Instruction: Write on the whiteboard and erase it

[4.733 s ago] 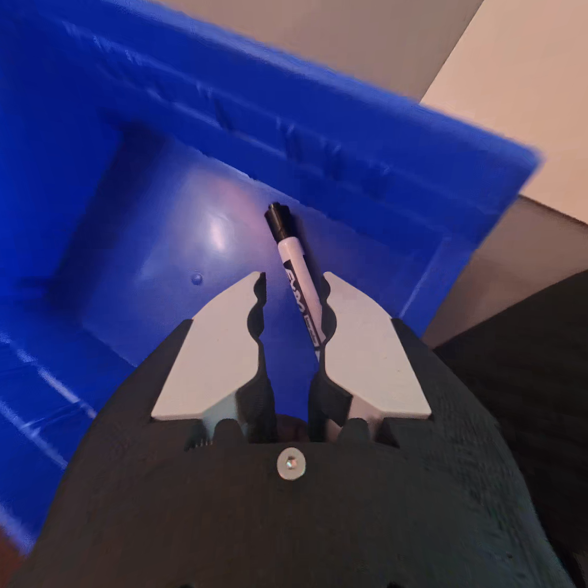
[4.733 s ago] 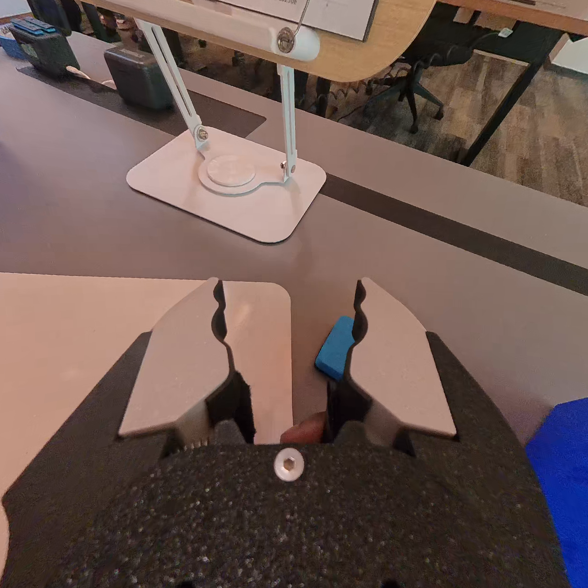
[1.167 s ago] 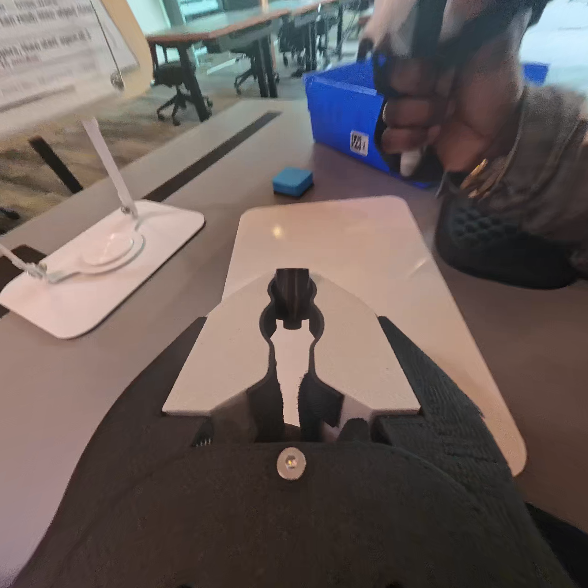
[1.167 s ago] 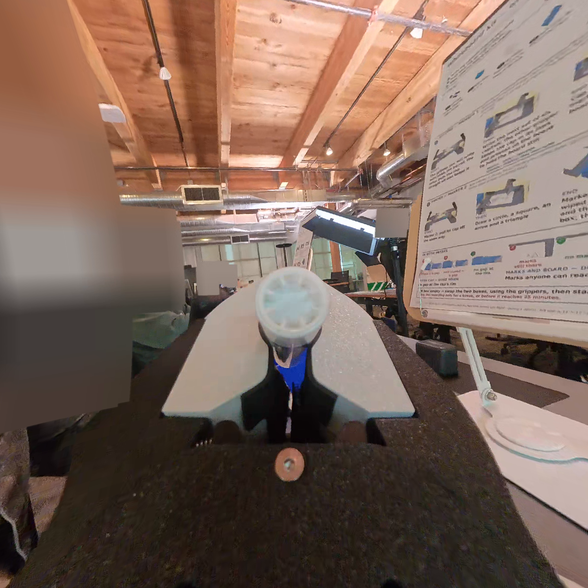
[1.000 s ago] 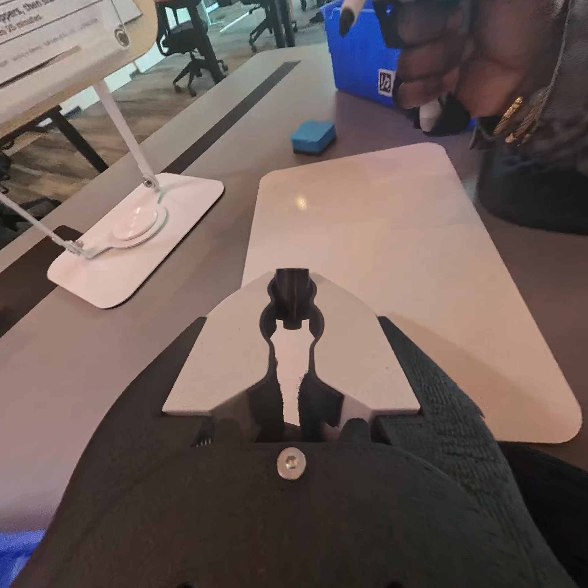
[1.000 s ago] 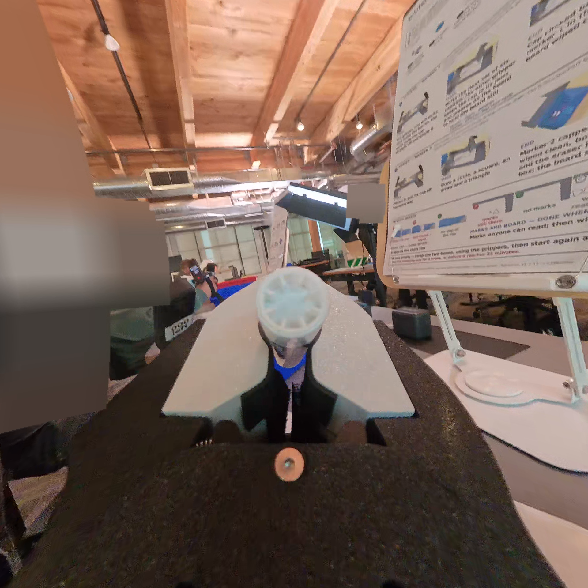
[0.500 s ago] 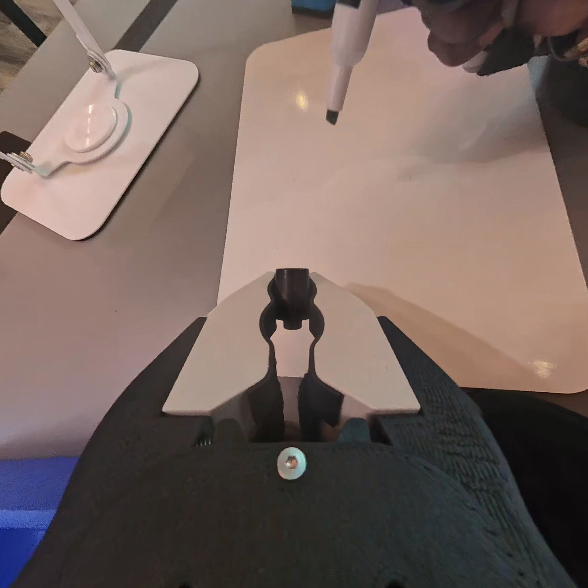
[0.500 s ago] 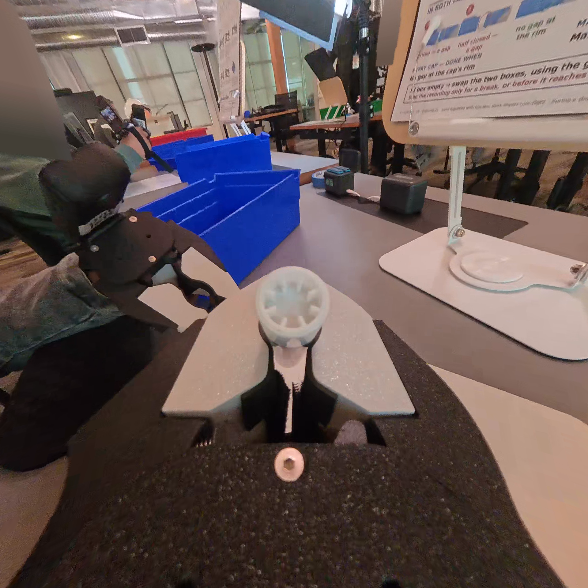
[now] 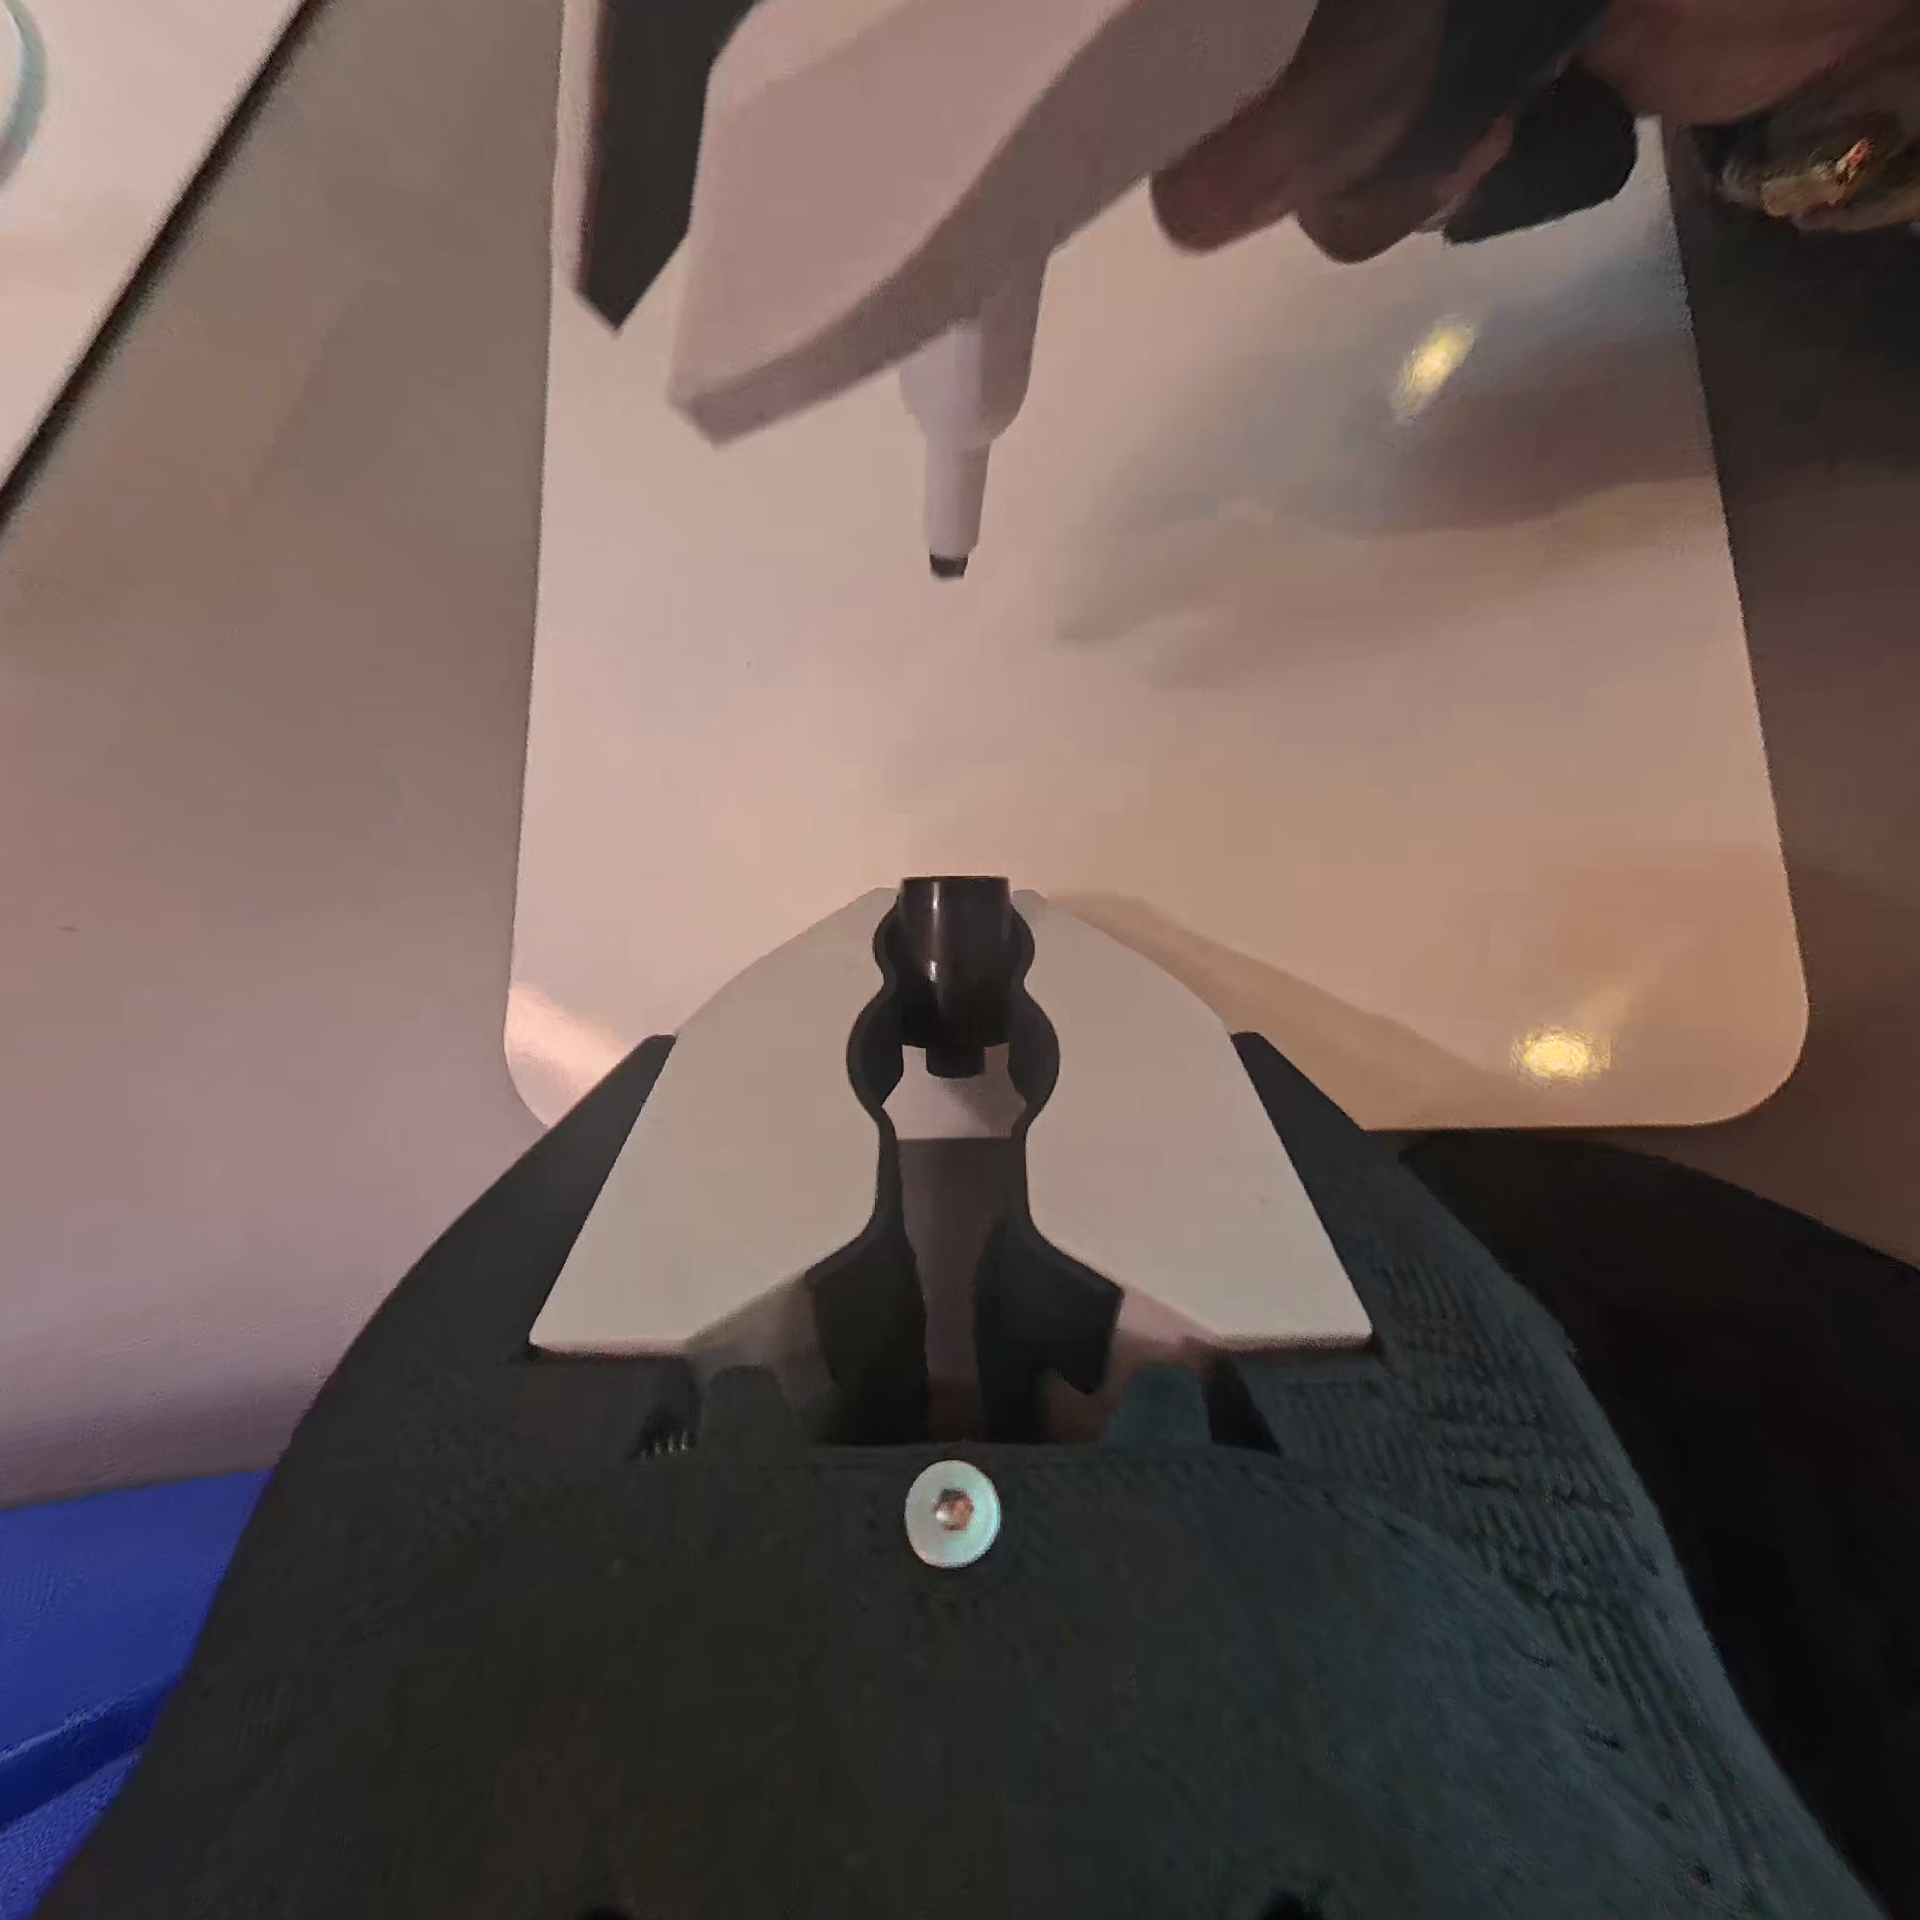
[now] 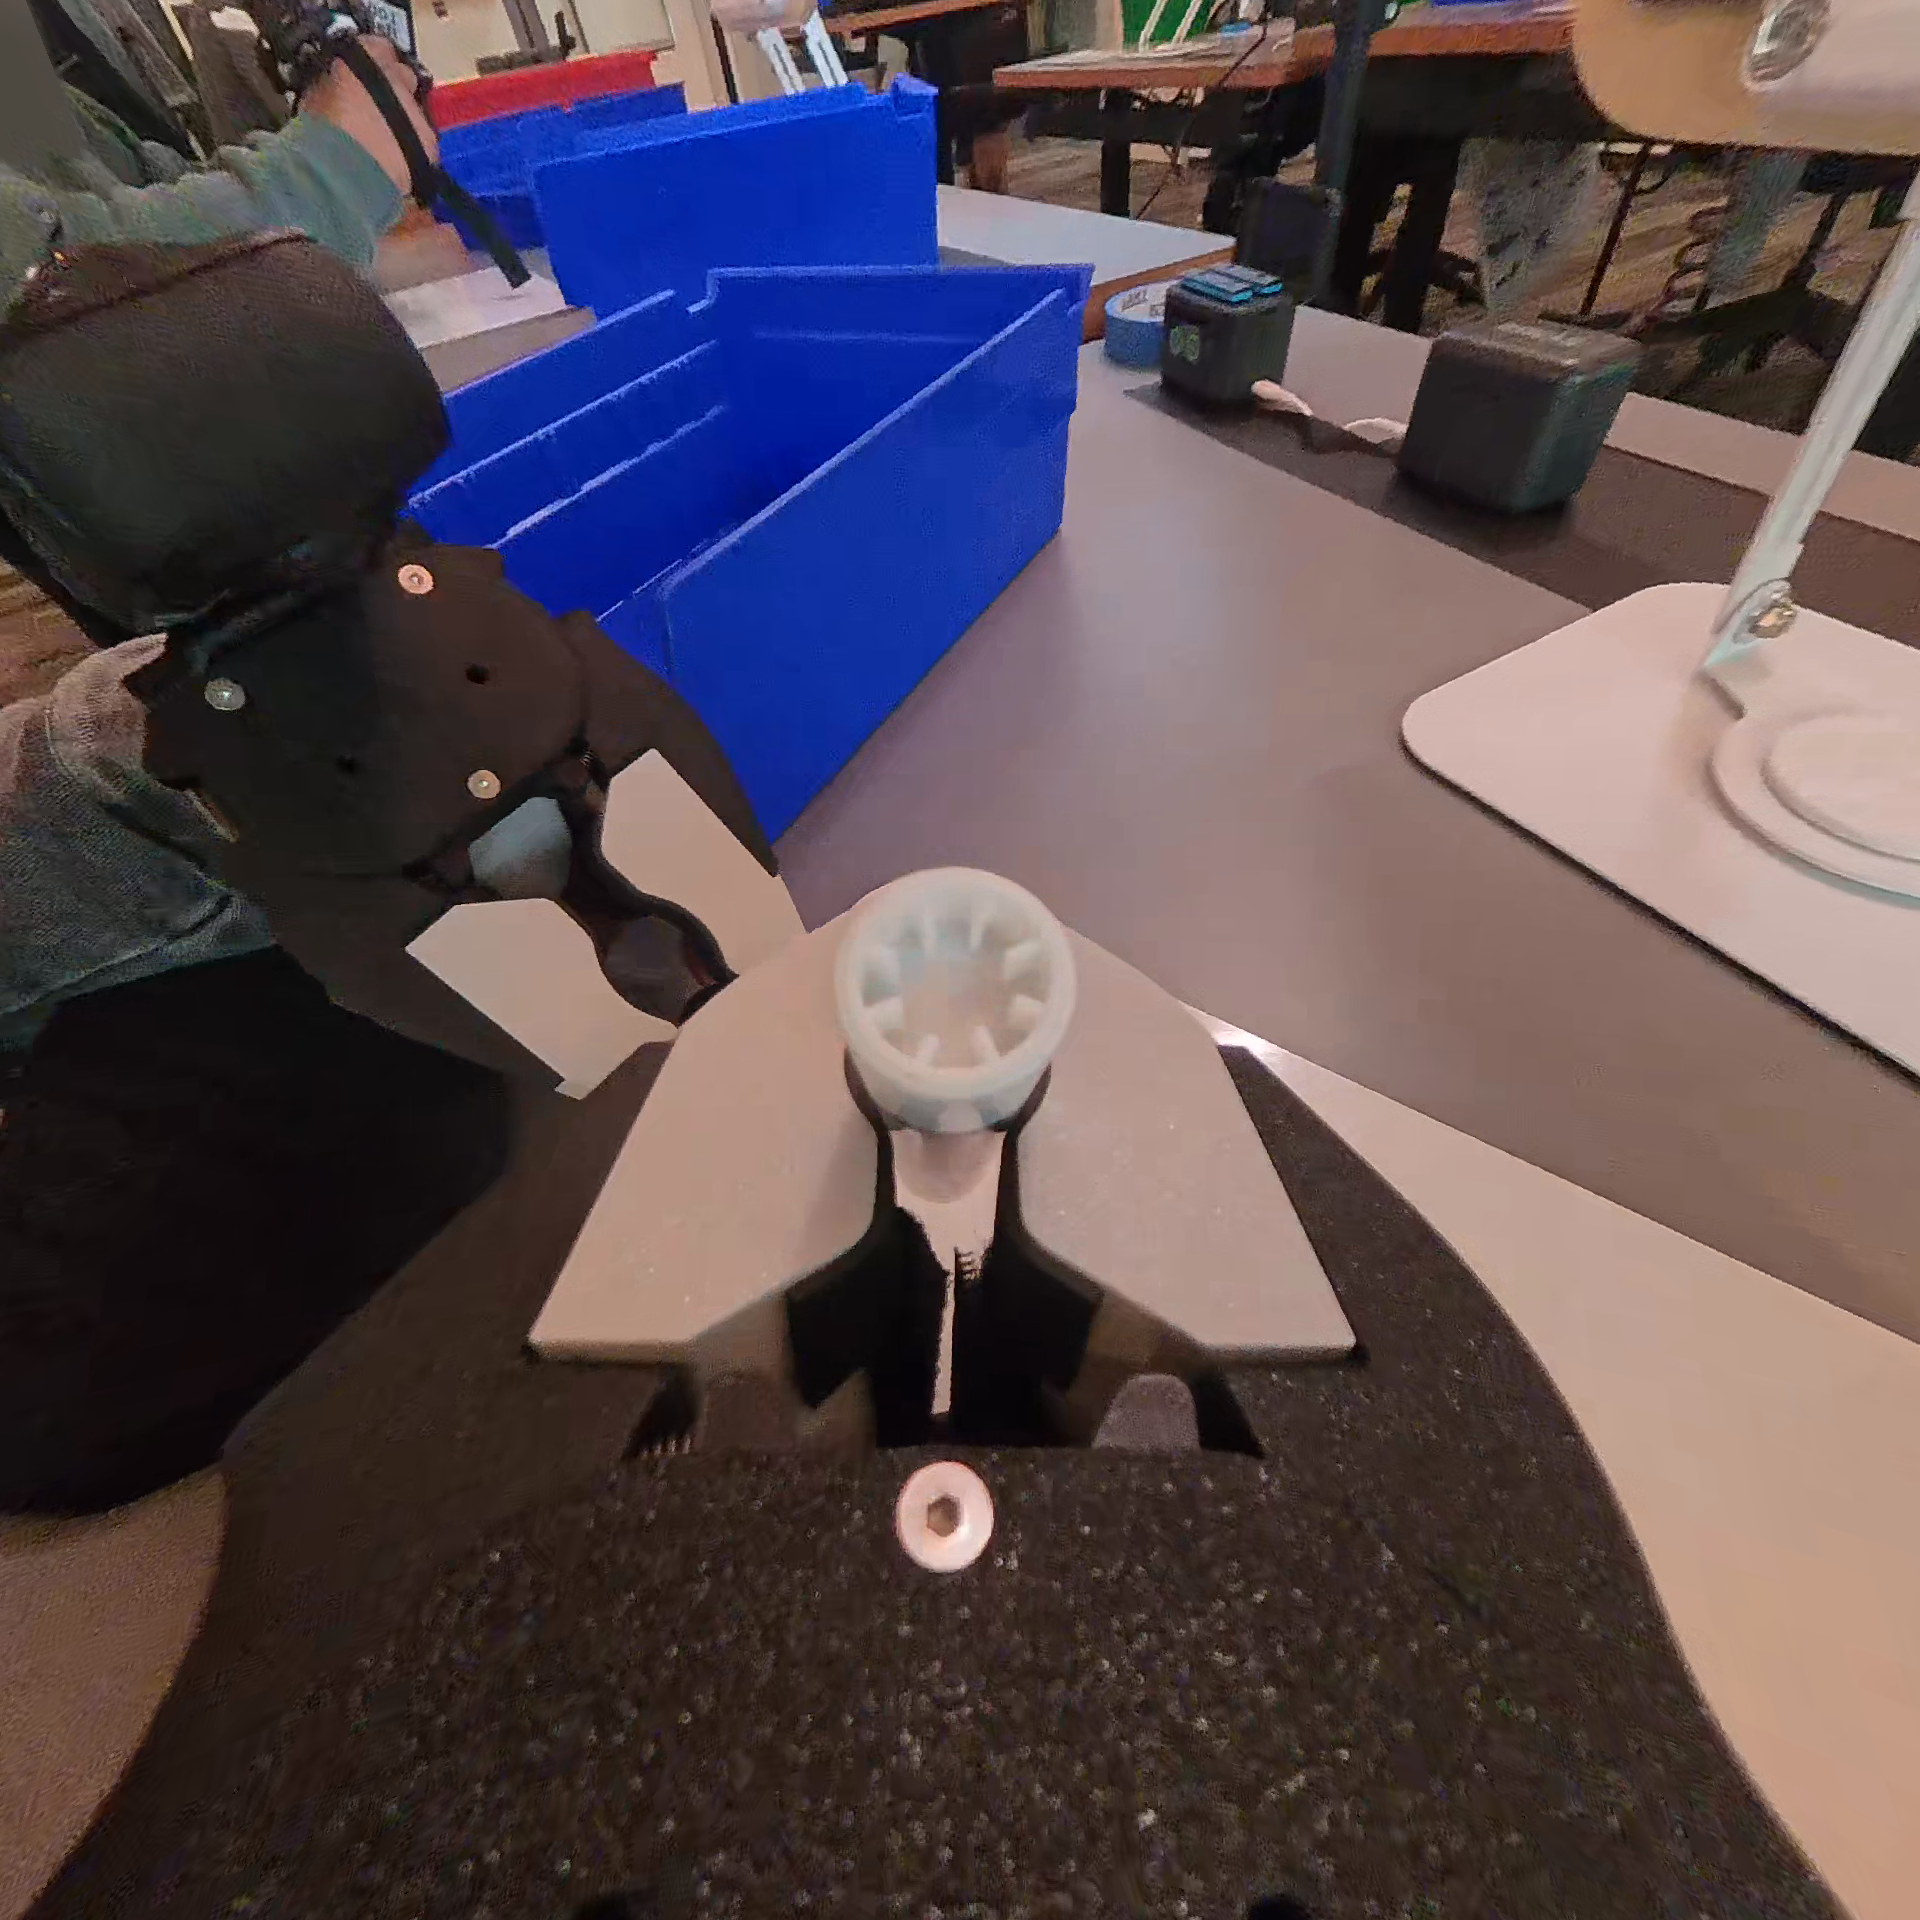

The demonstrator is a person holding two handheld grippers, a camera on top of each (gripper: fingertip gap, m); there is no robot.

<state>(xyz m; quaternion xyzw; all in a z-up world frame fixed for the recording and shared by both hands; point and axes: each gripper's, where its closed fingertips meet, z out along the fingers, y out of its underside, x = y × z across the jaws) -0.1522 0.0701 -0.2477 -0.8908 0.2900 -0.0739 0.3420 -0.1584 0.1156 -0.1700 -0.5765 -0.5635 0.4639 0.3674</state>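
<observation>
Left gripper (image 9: 954, 987) was clamped on the black marker cap (image 9: 951, 961), held over the near edge of the whiteboard (image 9: 1195, 790); right gripper (image 10: 954, 1023) gripped the uncapped marker (image 9: 961, 457), tip pointing down above the board, contact not discernible; blue bin (image 10: 831, 499) stood on the grey table (image 10: 1195, 727) beyond.

Counted two grippers: left gripper (image 9: 951, 966), right gripper (image 10: 954, 997). One marker (image 9: 961, 457), one black cap (image 9: 951, 951), one whiteboard (image 9: 1299, 831). Two blue bins (image 10: 831, 540) on the bench (image 10: 1195, 748), more blurred behind. One white stand base (image 10: 1662, 748). Two dark boxes (image 10: 1507, 416).
</observation>
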